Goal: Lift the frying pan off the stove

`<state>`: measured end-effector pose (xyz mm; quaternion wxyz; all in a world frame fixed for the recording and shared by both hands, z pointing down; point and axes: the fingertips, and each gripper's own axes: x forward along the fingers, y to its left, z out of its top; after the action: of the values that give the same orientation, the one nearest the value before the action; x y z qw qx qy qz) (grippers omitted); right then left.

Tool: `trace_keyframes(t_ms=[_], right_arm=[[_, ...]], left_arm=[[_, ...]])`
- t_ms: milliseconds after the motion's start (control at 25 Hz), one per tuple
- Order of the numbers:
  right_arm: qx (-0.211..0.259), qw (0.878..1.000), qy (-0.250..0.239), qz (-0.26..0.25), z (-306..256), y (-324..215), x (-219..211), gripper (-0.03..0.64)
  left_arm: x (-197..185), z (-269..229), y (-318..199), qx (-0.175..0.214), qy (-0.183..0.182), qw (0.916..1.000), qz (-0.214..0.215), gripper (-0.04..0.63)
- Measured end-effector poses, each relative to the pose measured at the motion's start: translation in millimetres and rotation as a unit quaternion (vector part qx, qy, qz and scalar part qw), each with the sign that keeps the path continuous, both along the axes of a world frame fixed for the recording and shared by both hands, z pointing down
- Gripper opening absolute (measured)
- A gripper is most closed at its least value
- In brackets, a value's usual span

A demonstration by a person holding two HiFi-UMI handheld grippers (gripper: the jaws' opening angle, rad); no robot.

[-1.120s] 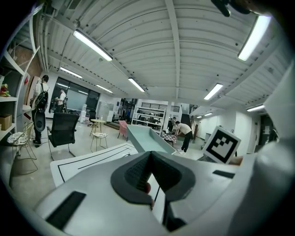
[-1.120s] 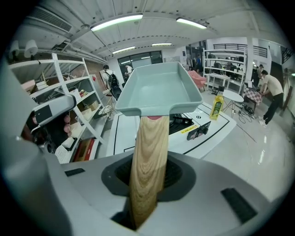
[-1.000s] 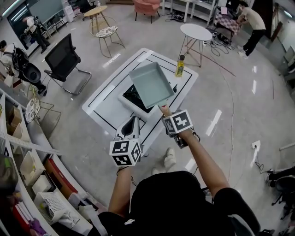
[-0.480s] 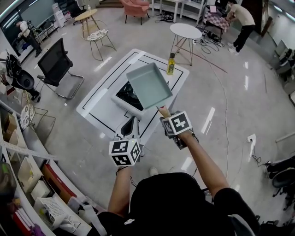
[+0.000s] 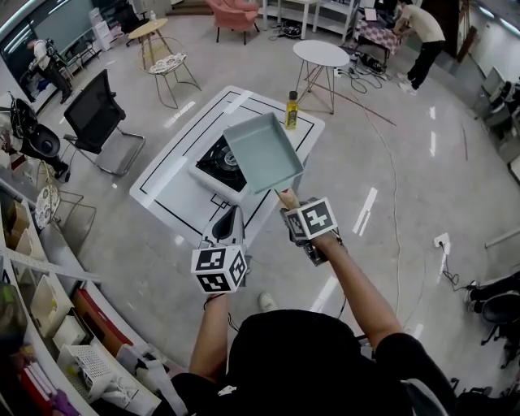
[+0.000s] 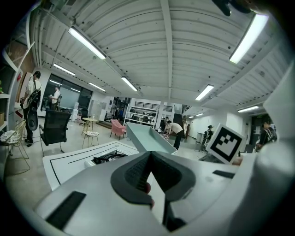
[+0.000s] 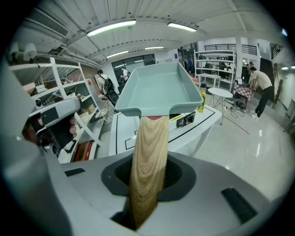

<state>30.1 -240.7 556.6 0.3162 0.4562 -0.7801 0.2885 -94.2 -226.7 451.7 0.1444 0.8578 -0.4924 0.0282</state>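
On my right gripper [image 5: 287,201] the fingers clamp the wooden handle [image 7: 148,156], narrowly parted. That keeps the pale teal square frying pan [image 5: 262,152] tilted, clear above the black stove [image 5: 218,162] on the white bench [image 5: 171,191]. My left gripper [image 5: 230,223] hangs unused, its fingers together and empty.

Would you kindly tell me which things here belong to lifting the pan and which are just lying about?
Job in hand: frying pan, its wooden handle, stove, right gripper shut on that handle.
Lying about: yellow bottle, black office chair, round white table, pink armchair.
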Motion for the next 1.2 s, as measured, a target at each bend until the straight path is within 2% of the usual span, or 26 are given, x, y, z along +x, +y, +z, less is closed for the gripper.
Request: trace_keyframes(t_ms=[520, 760, 1200], right_arm=[[0.026, 1.0, -0.004, -0.013, -23, 69, 50, 0.071], [0.014, 1.0, -0.017, 0.004, -23, 111, 65, 0.071], [0.024, 1.0, -0.01, 0.008, -28, 178, 83, 0.071]], left_arm=[[56, -6, 76, -0.002, -0.006, 0.9999, -0.009, 0.011], [68, -6, 118, -0.001, -0.011, 0.9998, -0.014, 0.011], [84, -12, 188, 0.013, -0.02, 0.9996, -0.014, 0.011]])
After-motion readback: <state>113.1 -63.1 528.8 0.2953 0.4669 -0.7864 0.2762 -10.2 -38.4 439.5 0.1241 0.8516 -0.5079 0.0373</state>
